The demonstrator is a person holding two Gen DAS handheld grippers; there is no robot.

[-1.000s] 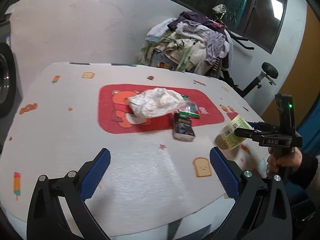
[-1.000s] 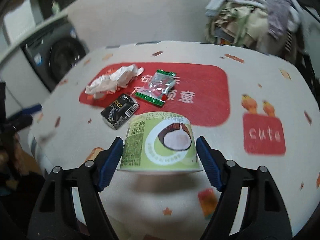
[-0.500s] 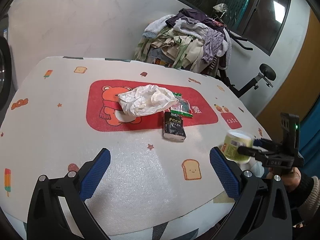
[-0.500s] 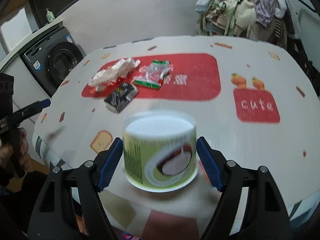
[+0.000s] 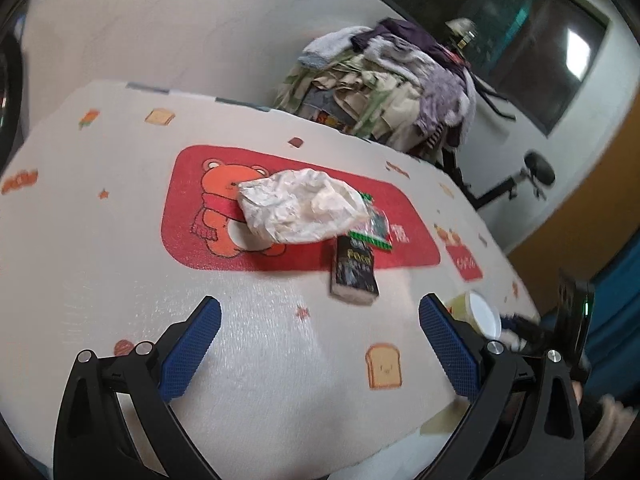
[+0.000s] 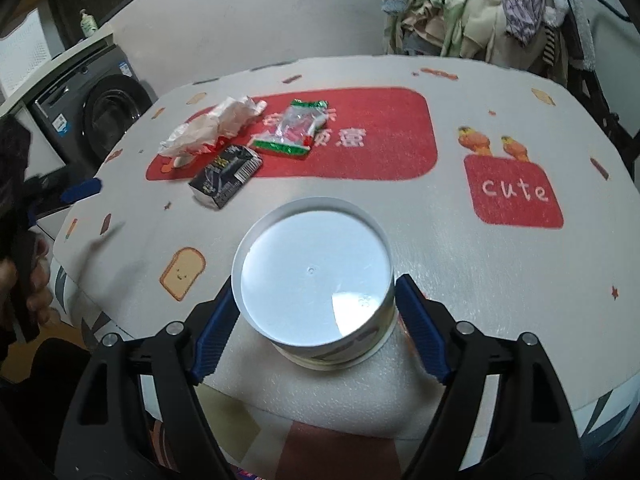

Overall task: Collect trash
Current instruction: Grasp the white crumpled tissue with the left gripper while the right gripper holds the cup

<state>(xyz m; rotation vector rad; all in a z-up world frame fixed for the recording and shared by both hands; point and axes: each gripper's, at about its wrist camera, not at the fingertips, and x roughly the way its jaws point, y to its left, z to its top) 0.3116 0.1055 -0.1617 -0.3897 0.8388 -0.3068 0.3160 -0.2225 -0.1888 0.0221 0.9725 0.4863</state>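
Table (image 6: 480, 272), tissue wad (image 6: 212, 128), black pkt (image 6: 226, 176), clear wrapper (image 6: 298, 128)

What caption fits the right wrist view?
Right tongs grip a tipped green cup, its white base facing the camera, over the table edge.

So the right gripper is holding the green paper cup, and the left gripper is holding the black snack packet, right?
Not quite. The left gripper is open and empty; the left wrist view shows the black snack packet lying on the table. The right gripper does hold the green paper cup.
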